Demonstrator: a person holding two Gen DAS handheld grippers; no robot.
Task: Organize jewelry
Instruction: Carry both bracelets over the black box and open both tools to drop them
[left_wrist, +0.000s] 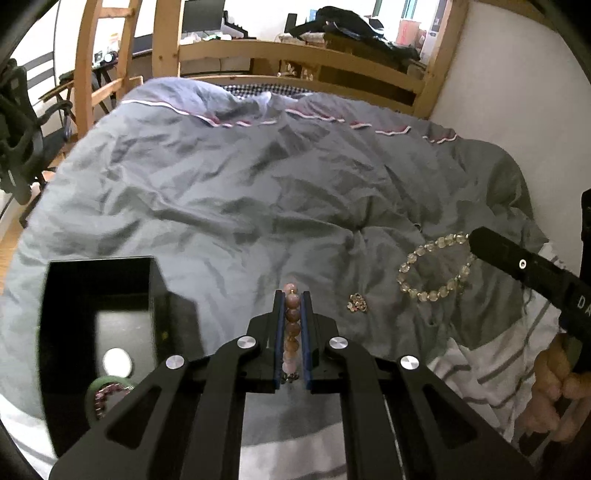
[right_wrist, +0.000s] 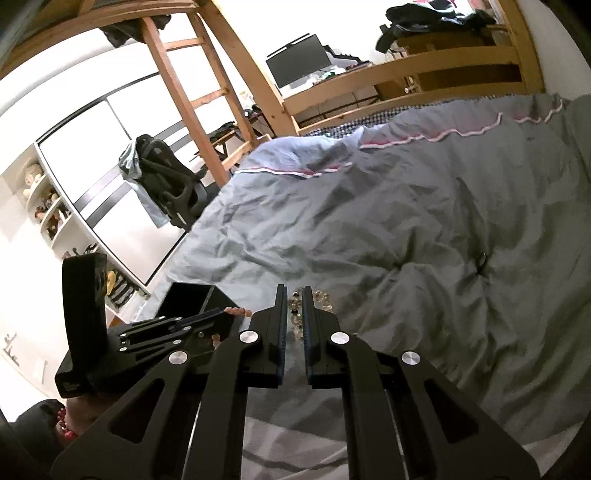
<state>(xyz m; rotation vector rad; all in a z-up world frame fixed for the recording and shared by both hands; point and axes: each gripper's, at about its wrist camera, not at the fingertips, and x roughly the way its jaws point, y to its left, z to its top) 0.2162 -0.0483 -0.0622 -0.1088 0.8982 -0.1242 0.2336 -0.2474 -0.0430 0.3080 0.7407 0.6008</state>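
Observation:
My left gripper (left_wrist: 293, 299) is shut on a pink-brown bead bracelet (left_wrist: 291, 326) and holds it above the grey duvet, just right of the open black jewelry box (left_wrist: 99, 280). The box holds a green ring-shaped piece (left_wrist: 107, 384) and a red beaded piece. A clear bead bracelet (left_wrist: 432, 266) lies on the duvet at the right. My right gripper (left_wrist: 476, 240) has its tips at that bracelet's far end. In the right wrist view my right gripper (right_wrist: 294, 295) is shut on the clear bead bracelet (right_wrist: 295, 317). A small gold trinket (left_wrist: 357, 302) lies between the two bracelets.
A crumpled grey duvet (left_wrist: 258, 192) covers the bed. A wooden bed frame and ladder (right_wrist: 192, 96) stand behind. A white wall (left_wrist: 517, 92) runs along the right side. A dark chair (right_wrist: 166, 184) stands at the left of the bed.

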